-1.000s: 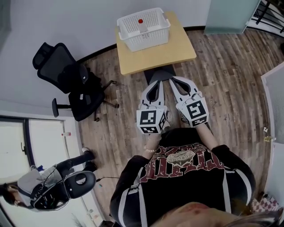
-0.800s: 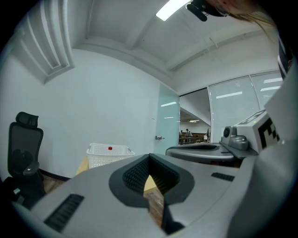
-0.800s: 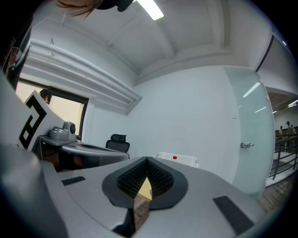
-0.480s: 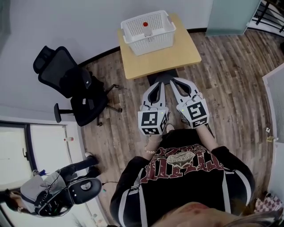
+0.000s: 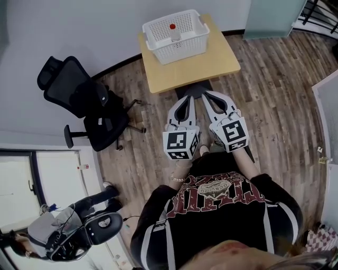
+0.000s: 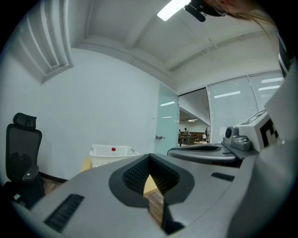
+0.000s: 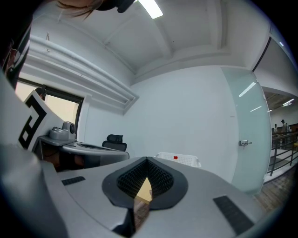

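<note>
I hold both grippers side by side at chest height, pointing toward a small wooden table point(image 5: 200, 66). My left gripper point(image 5: 186, 98) is shut, its jaw tips meeting with nothing between them. My right gripper point(image 5: 208, 95) is shut and empty too. On the table's far end stands a white perforated basket point(image 5: 175, 35) holding a small bottle with a red cap point(image 5: 172, 30). The basket point(image 6: 111, 155) shows ahead in the left gripper view, and the basket point(image 7: 179, 160) also appears in the right gripper view. Both grippers are well short of the table.
A black office chair point(image 5: 84, 103) stands on the wood floor left of the table. Another person point(image 5: 68, 224) sits at the lower left by a glass wall. A frosted glass door point(image 5: 272, 16) lies at the far right.
The head view has shifted slightly, so the table and basket sit a little further right in the picture. Both grippers stay shut and level.
</note>
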Available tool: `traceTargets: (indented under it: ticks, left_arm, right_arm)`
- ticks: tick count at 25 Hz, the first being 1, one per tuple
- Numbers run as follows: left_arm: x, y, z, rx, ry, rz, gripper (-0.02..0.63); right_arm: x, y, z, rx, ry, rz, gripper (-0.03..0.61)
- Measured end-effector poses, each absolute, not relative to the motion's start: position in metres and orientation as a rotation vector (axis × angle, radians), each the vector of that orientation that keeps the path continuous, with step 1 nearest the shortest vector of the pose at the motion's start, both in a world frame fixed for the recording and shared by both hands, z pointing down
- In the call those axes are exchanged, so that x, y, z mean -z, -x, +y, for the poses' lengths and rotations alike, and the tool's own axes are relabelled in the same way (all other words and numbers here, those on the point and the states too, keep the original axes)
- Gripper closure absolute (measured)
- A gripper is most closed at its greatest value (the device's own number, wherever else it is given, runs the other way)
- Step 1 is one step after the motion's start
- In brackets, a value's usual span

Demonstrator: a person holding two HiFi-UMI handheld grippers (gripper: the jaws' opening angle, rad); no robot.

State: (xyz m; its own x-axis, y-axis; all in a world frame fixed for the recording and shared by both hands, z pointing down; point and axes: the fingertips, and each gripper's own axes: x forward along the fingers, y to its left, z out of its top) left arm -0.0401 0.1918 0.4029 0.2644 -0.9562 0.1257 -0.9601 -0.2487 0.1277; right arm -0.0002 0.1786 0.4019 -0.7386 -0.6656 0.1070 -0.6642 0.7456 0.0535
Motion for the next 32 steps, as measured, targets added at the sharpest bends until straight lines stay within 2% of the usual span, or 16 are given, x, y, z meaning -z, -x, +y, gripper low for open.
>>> traceTargets:
  ticks: [19,32]
  left_arm:
    - [-0.408,0.056,0.154,-0.021,-2.290,-1.851,0.566]
    - [-0.398,0.051,0.086,0.018,-2.231,-1.894,0.566]
  right_arm:
    - [-0.404,0.022,0.140,0.016,-0.972,-2.850,0.561]
    - [-0.393,0.023,0.073,0.024,-0.851,-2.888,0.561]
